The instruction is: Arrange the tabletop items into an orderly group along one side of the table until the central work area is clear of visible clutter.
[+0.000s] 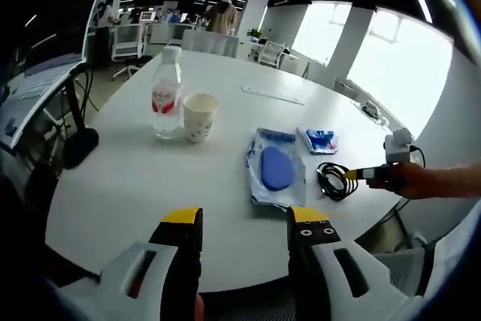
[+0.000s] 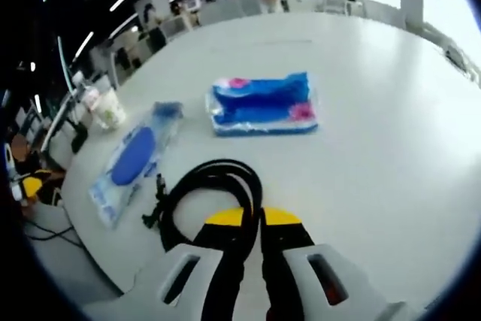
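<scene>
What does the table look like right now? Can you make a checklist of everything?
Surface: white round table, mostly bare in the middle.
Job's things: water bottle beside paper cup; wet wipes pack; blue tissue pack; ruler.
Clutter: nothing seen beyond these.
Grippers: left claw open, holding nothing; right claw shut on black cable.
Cables: black cable coiled near the table edge.
Surroundings: office chairs, bright windows, monitor.

Left gripper view hangs back off the surface's (image 1: 150, 186) edge, looking across it; right gripper view sits low and close over the black cable (image 2: 214, 186). Both share the blue pouch (image 1: 276, 167).
</scene>
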Available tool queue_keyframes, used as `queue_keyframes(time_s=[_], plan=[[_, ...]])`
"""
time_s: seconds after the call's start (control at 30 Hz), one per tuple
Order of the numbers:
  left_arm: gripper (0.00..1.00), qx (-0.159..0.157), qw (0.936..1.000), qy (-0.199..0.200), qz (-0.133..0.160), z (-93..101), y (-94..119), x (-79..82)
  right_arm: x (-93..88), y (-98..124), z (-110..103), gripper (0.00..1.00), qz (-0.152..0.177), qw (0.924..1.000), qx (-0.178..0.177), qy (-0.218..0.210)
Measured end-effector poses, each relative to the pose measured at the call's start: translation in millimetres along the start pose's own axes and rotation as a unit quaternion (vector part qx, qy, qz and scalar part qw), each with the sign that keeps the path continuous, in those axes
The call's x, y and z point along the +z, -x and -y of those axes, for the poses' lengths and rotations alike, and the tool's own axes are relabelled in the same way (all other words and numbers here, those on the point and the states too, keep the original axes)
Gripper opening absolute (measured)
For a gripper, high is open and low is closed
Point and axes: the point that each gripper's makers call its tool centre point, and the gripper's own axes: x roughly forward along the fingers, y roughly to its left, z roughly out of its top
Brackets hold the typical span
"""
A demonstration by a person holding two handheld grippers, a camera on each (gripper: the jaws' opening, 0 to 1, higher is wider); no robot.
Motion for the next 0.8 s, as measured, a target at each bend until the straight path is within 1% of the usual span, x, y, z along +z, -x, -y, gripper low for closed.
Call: queue_keyframes(time_s=[0.1, 0.2, 0.23, 0.3, 0.47, 0.8], plan=[[0.44, -0.001, 1.0, 0.002, 0.0, 0.7, 0, -0.5, -1.6, 2, 3, 0.06, -0.001, 1.0, -0.007, -0.001], [0.44, -0.002, 1.0, 0.005, 0.0, 0.5, -1, -1.5, -0.8, 5, 3, 0.05, 0.001, 1.0, -0.004, -0.001], [0.43, -0.002, 1.0, 0.005, -0.001, 0.8, -1, -1.7, -1.3, 5, 4, 0.05, -0.001, 1.0, -0.004, 0.009], [0.43, -0.004, 1.0, 0.006, -0.003, 2.4, -2, -2.6, -1.0, 7, 4, 0.06, -0.002, 0.9999, -0.005, 0.013], [0.43, -0.006, 1.0, 0.006, -0.004, 3.6, -3, -2.9, 1.3, 9, 8, 0.05, 0.004, 0.9999, -0.009, 0.006], [0.42, -0.011, 0.9998, 0.016, -0.008, 5.3, -6, -7.0, -7.6, 11, 4, 0.04, 0.001, 0.9999, -0.009, -0.006]])
